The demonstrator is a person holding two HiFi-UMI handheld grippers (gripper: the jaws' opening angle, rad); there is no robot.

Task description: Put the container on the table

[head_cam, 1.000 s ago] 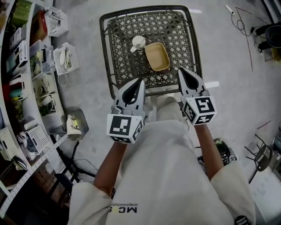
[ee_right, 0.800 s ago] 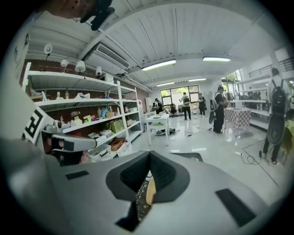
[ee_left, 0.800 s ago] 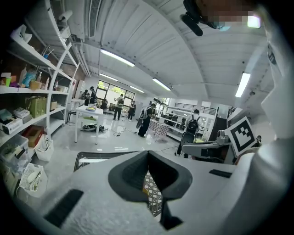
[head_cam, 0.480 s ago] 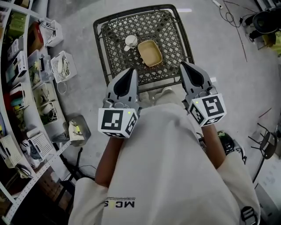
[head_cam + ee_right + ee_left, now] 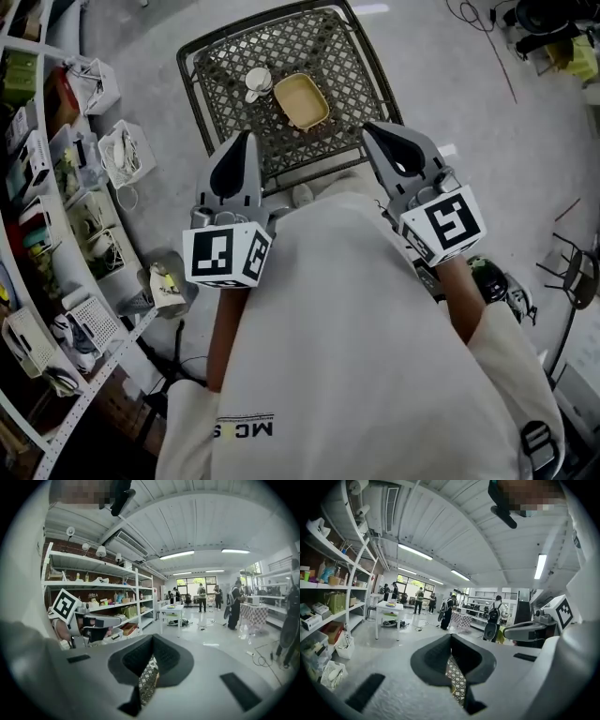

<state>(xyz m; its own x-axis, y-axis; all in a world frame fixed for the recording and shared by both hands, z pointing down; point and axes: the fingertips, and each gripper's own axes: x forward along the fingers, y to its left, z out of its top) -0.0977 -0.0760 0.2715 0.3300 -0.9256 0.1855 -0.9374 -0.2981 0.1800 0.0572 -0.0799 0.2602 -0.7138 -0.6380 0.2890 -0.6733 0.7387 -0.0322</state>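
A shallow yellow container (image 5: pixel 300 100) rests on the dark lattice table (image 5: pixel 342 56) at the top of the head view, beside a white cup (image 5: pixel 256 82). My left gripper (image 5: pixel 242 150) hovers over the table's near left edge, shut, with nothing in it. My right gripper (image 5: pixel 377 136) hangs at the near right edge, also shut and empty. Both are well short of the container. In the left gripper view the left gripper (image 5: pixel 451 637) has its pads meeting, with lattice showing below them. The right gripper view shows the right gripper (image 5: pixel 153 639) the same way.
Shelving with boxes and bins (image 5: pixel 37 187) runs down the left side. A small bin (image 5: pixel 164 286) stands on the floor by my left arm. Cables (image 5: pixel 487 37) lie at the top right, and a chair (image 5: pixel 577 281) stands at the right. People stand far off by a white table (image 5: pixel 389 606).
The table, container and cup have slid up and left in the head view. Both grippers have spread a little wider apart and stay shut. The container has not moved on the table.
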